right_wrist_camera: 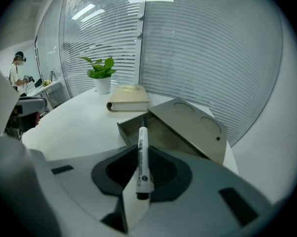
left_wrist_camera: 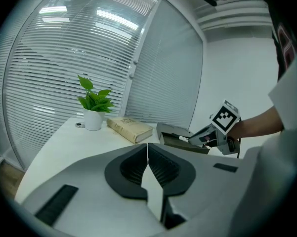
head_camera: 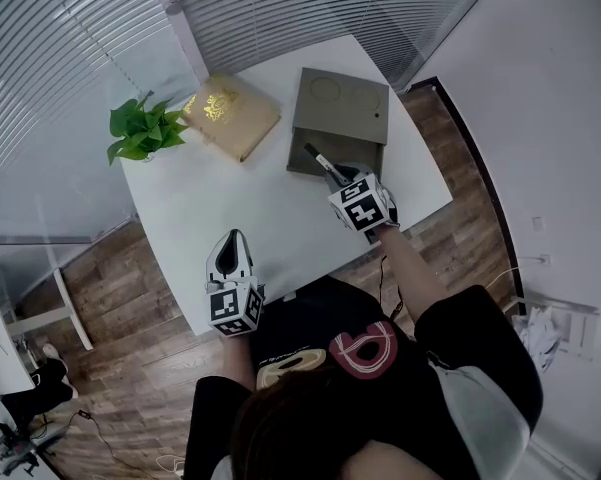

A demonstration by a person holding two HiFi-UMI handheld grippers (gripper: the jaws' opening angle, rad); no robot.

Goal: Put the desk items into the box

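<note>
An olive-grey box (head_camera: 325,153) lies open on the white table (head_camera: 240,208), with its lid (head_camera: 342,106) leaning back. My right gripper (head_camera: 338,176) hovers at the box's near edge, shut on a white marker pen (head_camera: 320,160) with a black cap. In the right gripper view the pen (right_wrist_camera: 141,157) runs along the jaws and points into the box (right_wrist_camera: 160,135). My left gripper (head_camera: 232,240) is shut and holds nothing, over the table's front edge. Its jaws meet (left_wrist_camera: 148,154) in the left gripper view, where the right gripper (left_wrist_camera: 203,136) shows beside the box (left_wrist_camera: 175,132).
A beige book with gold print (head_camera: 230,115) lies left of the box. A potted green plant (head_camera: 145,128) stands at the table's back-left corner. Blinds on glass walls run behind the table. A person (right_wrist_camera: 17,70) stands far off at the left.
</note>
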